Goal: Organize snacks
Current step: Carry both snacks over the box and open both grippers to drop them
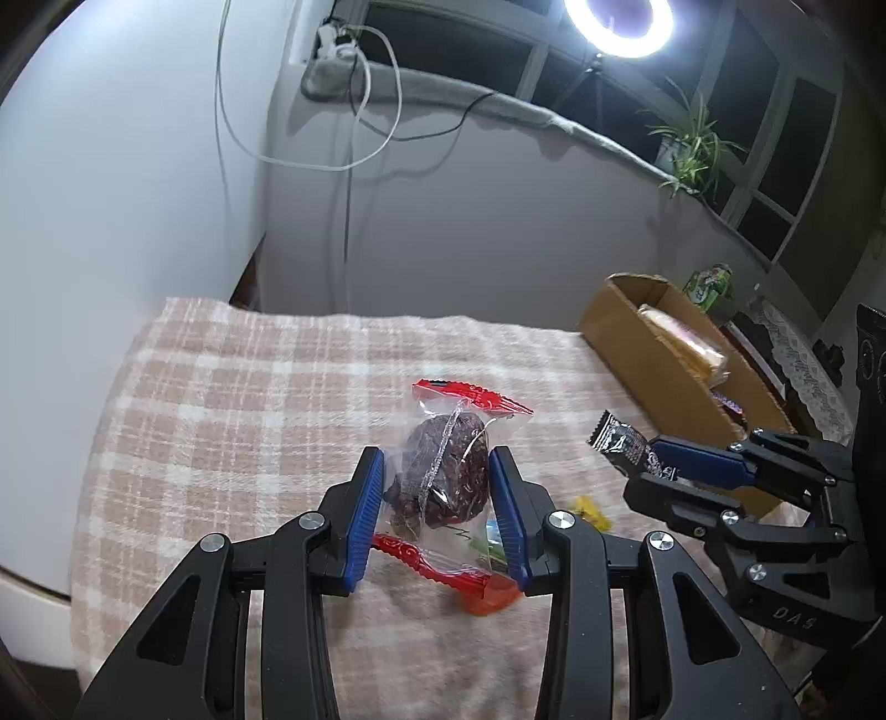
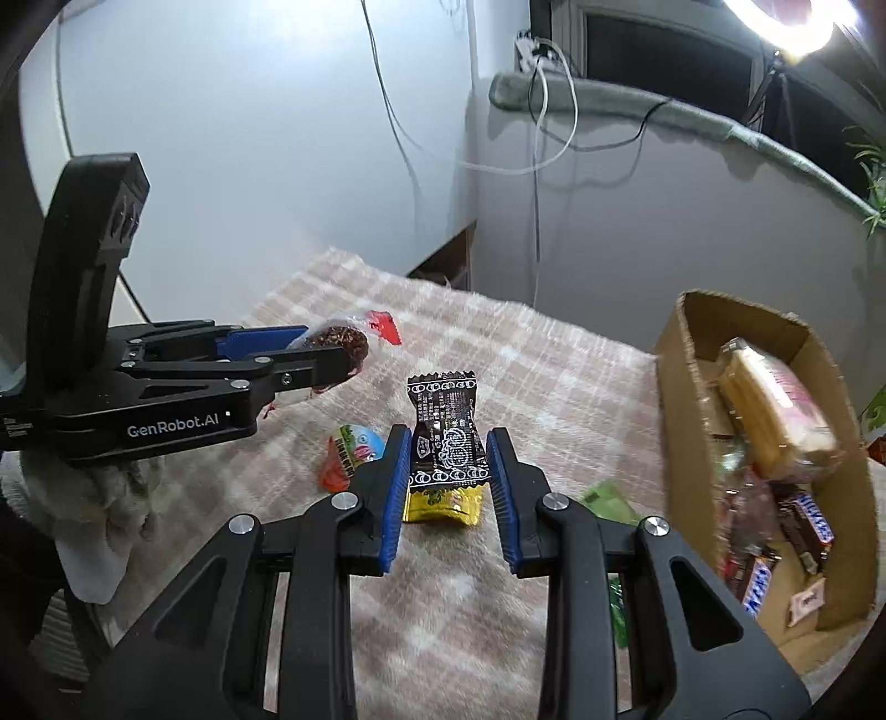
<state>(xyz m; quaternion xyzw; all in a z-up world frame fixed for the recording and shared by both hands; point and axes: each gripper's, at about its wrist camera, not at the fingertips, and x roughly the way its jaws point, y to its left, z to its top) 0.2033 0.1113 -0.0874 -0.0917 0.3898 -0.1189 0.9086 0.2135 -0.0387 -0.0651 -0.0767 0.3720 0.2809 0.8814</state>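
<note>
Left wrist: checked blanket (image 1: 232,387) below ring light (image 1: 617,25).

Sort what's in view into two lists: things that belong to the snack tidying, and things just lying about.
Part of the job:
- left tool, shut on the red-ended snack packet
- right tool, shut on the black and yellow candy
- cardboard box with snacks inside
- loose jelly cup
- green wrapper

Just lying about:
- ring light
- potted plant
- hanging cables
</note>
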